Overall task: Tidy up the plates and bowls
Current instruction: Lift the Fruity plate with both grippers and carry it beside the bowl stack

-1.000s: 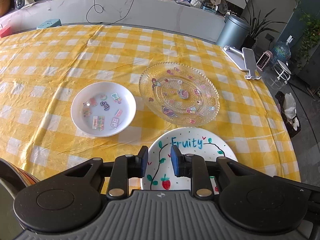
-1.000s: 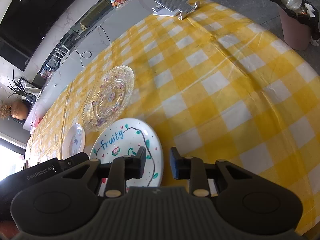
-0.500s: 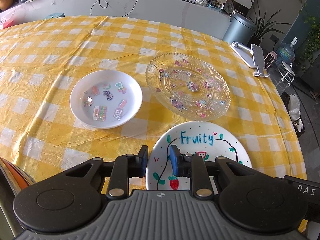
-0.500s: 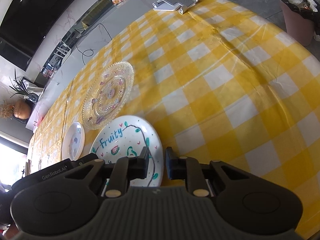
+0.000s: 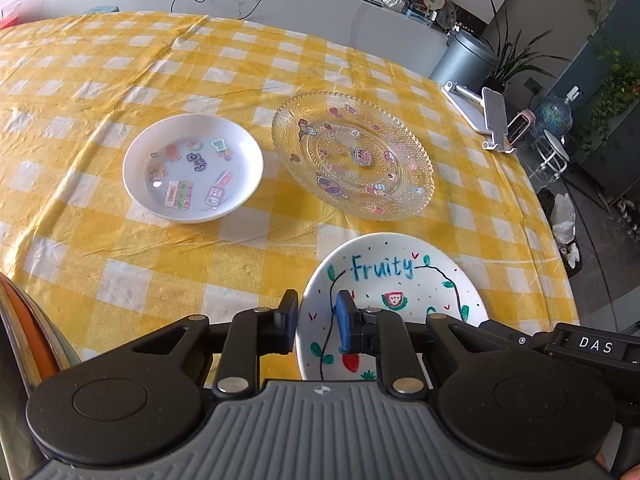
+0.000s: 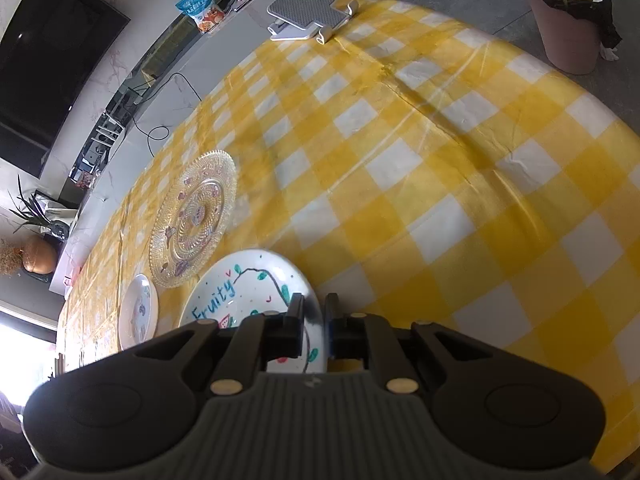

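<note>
White round plate lettered "Fruity" [image 5: 394, 280], with painted vines, watermelon and strawberry: near edge of the table, on the yellow-and-white checked tablecloth [image 5: 168, 280].

Left gripper [image 5: 316, 322]: blue-padded jaws narrowly parted, straddling the plate's left rim; whether the pads press the rim is hard to judge.

Right gripper [image 6: 314, 322]: jaws have just been closing, now nearly together, with the plate's right rim between them, apparently pinched.

Clear pressed-glass plate with a beaded edge and small coloured stickers [image 5: 354, 156]: just beyond the "Fruity" plate, apart from it.

White shallow bowl with stickers inside [image 5: 193, 168]: left of the glass plate, close beside it.

Grey folding stand [image 5: 486, 118]: far right edge of the table.

Pink bin with a black liner [image 6: 568, 28]: on the floor beyond the table.
</note>
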Motion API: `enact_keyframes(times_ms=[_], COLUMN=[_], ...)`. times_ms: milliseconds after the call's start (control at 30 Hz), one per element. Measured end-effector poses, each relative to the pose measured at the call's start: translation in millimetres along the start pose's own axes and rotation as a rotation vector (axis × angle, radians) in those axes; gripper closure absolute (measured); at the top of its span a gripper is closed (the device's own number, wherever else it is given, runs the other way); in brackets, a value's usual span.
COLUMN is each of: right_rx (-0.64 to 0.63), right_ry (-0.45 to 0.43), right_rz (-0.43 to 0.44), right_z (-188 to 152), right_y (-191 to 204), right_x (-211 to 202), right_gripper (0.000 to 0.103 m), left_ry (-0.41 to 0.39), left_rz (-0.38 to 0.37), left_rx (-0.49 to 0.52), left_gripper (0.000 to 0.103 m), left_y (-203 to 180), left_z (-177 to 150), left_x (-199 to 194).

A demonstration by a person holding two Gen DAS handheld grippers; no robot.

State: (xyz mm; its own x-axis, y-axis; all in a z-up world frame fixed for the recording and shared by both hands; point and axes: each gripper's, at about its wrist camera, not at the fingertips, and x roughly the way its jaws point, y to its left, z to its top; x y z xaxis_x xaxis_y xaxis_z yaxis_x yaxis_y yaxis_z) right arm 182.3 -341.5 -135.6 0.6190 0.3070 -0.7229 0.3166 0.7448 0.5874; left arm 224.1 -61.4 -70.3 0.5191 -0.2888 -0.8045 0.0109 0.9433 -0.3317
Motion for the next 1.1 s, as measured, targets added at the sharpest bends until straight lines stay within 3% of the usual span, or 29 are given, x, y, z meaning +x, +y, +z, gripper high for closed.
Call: enact_keyframes(times_ms=[67, 233, 467, 1100], right_rx=[0.015, 0.03, 0.011, -0.017], right_ry=[0.001, -0.001, -0.018, -0.014], right_rz=[0.02, 0.036, 0.003, 0.0], right_z=[-0.1, -1.3, -0.1, -25.8], right_y=[-4.2, -9.1, -9.6, -12.1], right_x=[-0.9, -2.8, -5.6, -45.8], right_gripper=[0.089, 0.089, 0.095, 0.096], left_ry=[-0.009, -0.028, -0.036, -0.101], left_rz=[-0.048, -0.048, -0.044, -0.049], left_rx=[-0.041, -0.018, 0.003, 0.102], left_gripper=[0.07, 0.069, 0.084, 0.084], left_y=[5.3, 2.7, -2.4, -15.1], left_z=[-2.7, -9.1, -11.8, -43.3], left_x=[-1.7, -3.9, -10.2, -59.3])
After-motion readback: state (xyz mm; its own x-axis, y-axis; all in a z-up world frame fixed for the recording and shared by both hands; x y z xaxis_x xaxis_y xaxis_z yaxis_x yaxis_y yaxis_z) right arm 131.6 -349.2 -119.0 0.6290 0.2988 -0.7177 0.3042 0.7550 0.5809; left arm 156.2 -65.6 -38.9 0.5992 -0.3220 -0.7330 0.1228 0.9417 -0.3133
